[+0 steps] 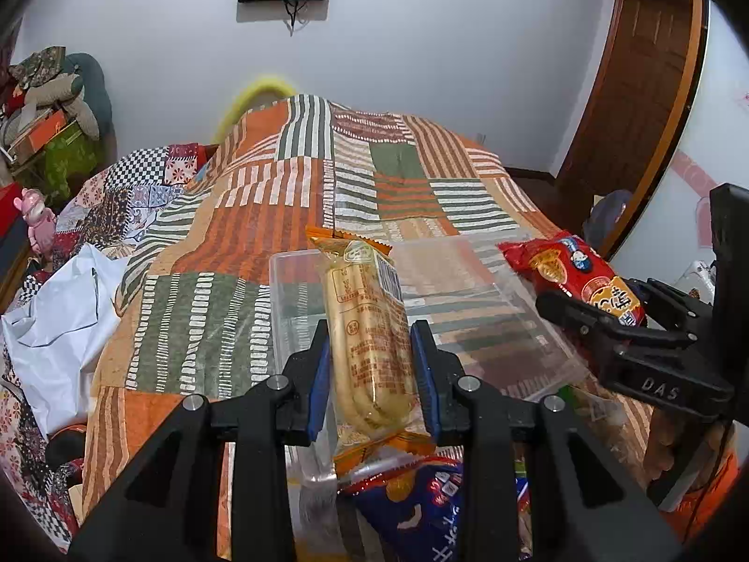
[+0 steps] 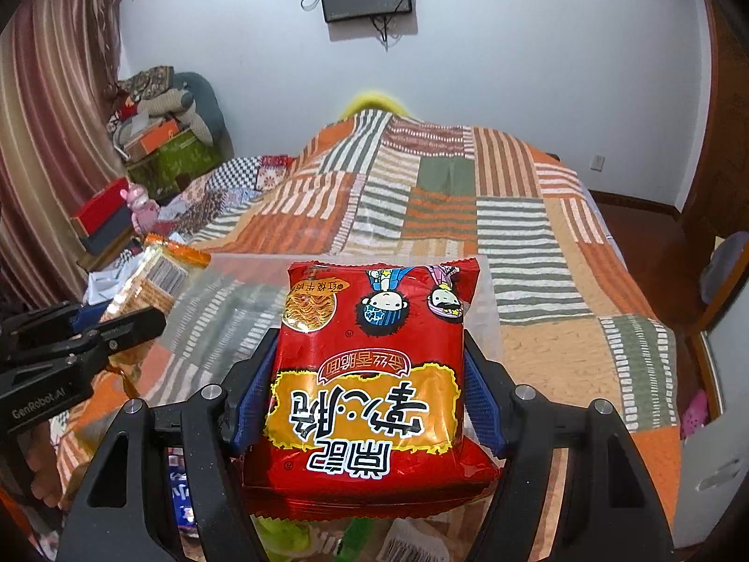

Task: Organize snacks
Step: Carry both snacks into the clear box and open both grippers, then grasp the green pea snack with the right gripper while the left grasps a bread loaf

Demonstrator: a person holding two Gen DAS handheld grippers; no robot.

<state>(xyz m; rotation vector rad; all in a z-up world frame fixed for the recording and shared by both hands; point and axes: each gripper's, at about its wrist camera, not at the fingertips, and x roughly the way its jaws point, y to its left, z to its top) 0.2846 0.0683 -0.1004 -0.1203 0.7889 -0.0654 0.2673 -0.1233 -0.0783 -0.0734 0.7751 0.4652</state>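
Note:
My left gripper (image 1: 370, 351) is shut on a clear-wrapped bread roll pack (image 1: 370, 328) with orange ends, held above a clear plastic bin (image 1: 468, 281) on the bed. My right gripper (image 2: 370, 370) is shut on a red snack noodle packet (image 2: 370, 374), held above the same bin (image 2: 224, 299). The right gripper with the red packet (image 1: 580, 276) shows at the right of the left wrist view. The left gripper (image 2: 93, 332) with the bread pack (image 2: 150, 281) shows at the left of the right wrist view.
A patchwork quilt (image 1: 299, 196) covers the bed. More snack packets (image 1: 421, 506) lie below the grippers. A white bag (image 1: 51, 309) and a pink toy (image 1: 37, 225) are at the left. Boxes and clutter (image 2: 159, 136) stand by the curtain.

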